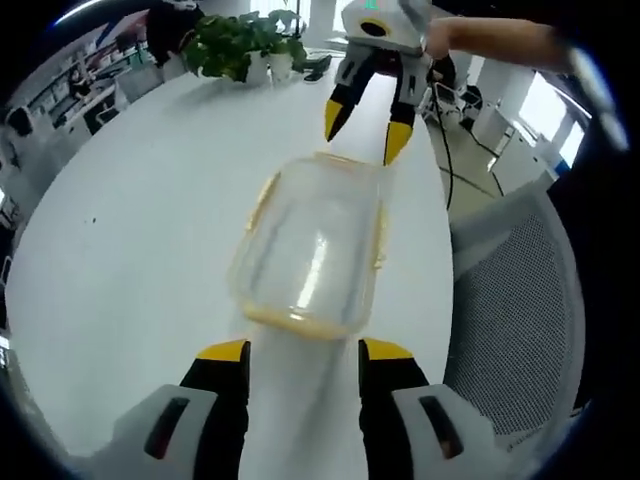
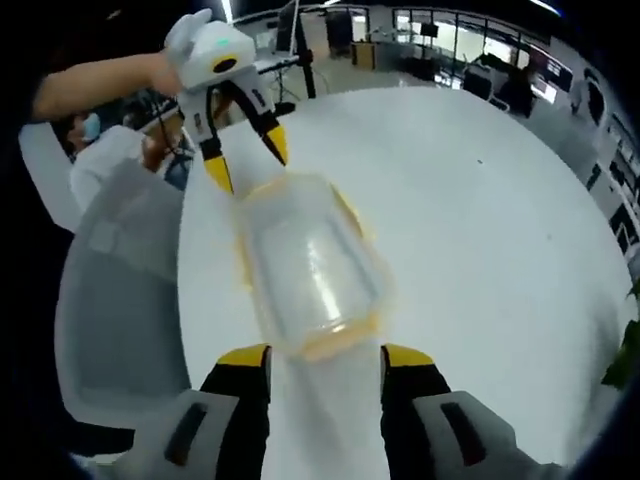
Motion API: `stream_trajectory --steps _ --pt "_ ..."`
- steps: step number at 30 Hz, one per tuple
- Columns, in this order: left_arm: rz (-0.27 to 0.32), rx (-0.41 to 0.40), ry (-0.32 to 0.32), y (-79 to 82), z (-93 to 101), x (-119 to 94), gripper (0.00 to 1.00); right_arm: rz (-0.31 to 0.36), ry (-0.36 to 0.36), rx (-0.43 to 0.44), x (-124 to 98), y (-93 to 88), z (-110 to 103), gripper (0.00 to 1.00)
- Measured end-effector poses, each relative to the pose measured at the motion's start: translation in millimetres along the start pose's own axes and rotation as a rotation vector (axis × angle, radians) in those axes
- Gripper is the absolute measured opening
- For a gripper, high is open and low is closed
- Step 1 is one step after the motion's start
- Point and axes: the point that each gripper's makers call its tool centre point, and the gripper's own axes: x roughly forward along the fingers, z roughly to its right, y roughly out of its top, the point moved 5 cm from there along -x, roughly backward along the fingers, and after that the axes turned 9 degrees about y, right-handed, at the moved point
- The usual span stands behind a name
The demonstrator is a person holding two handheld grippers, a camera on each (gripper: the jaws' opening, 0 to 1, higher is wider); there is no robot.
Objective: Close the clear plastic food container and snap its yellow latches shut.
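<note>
A clear container sits on the round white table, right between the two tongs, which face each other over it from opposite short ends. In the left gripper view the left tongs are spread wide, their yellow tips just short of the near end of the box and holding nothing. The right tongs come in from the far side, jaws parted too, tips poised just above the far rim; I can't tell whether they touch it.

In the right gripper view it is the mirror of that: the right tongs stand released at the near edge of the container, and the left tongs hang open over the far end, a person's arm behind them.

The lid looks to be lying on the box, with yellow trim along the edges; the blur keeps me from saying whether any latch is snapped.

A grey mesh chair stands beside the table, to the right of the left tongs. A potted plant sits well beyond the container on the table's far side.
</note>
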Motion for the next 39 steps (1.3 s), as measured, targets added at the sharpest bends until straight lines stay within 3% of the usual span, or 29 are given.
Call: stream_trajectory --steps 6,10,14,20,26,32,39 --pt "-0.011 -0.077 -0.006 0.2 -2.2 1 0.44 0.031 -0.019 0.077 -2 2.1 3 0.41" --pt "0.004 -0.156 -0.021 1.9 -2.7 1 0.49 0.064 -0.03 0.128 -3 5.9 6 0.39" --pt "-0.01 -0.194 -0.014 -1.8 -6.6 1 0.49 0.054 -0.042 0.138 -1 4.4 8 0.38" --pt "0.025 -0.396 -0.044 0.5 -8.6 2 0.48 0.085 -0.04 0.201 1 5.8 8 0.35" --pt "0.021 -0.457 -0.035 -2.6 -10.9 3 0.46 0.082 -0.047 0.213 3 4.3 10 0.33" --pt "0.044 -0.658 -0.06 0.0 -11.3 6 0.44 0.139 -0.05 0.276 2 9.3 13 0.33" --pt "0.053 -0.794 -0.056 2.3 -16.8 7 0.44 0.146 -0.058 0.317 2 9.7 15 0.31"
